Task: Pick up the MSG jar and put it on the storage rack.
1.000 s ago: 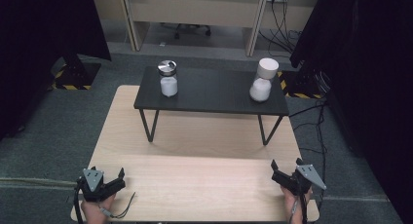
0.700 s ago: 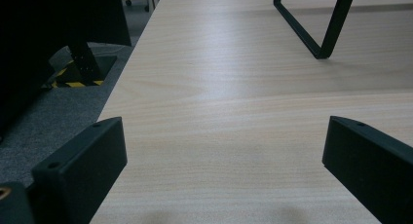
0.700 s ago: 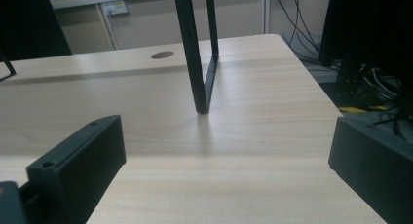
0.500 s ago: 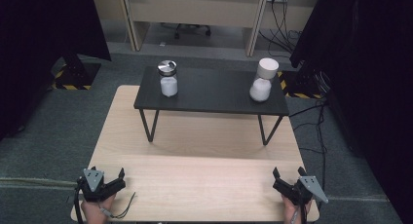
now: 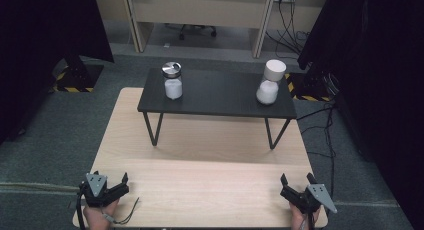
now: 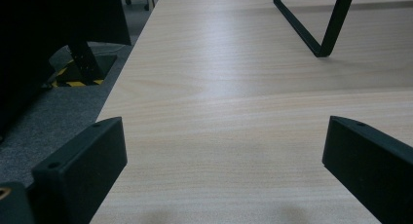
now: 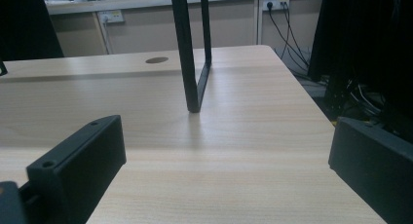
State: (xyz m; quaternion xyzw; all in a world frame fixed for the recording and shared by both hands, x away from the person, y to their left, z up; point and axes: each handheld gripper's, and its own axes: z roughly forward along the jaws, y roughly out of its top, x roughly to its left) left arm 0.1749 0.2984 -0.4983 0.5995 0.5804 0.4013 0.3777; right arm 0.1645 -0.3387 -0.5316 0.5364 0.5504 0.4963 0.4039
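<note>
Both claws were held wide and empty at the near edge of the surface (image 5: 200,140). From the left claw (image 5: 120,186), the steel-lidded jar (image 5: 172,81) was seen at one o'clock on the black stand (image 5: 220,97); from the right claw (image 5: 296,184), the white-lidded jar (image 5: 270,84) lay at twelve, similarly far.

No words, brands or numbers can be read anywhere. The two jars (image 5: 172,80) (image 5: 270,83) on the black stand (image 5: 216,95) carry no legible label. The only sign-like marks are yellow-and-black warning stripes (image 5: 70,89) on the floor base at the left of the high view, and again at the right (image 5: 305,97); the same stripes (image 6: 73,83) show in the left gripper view.
</note>
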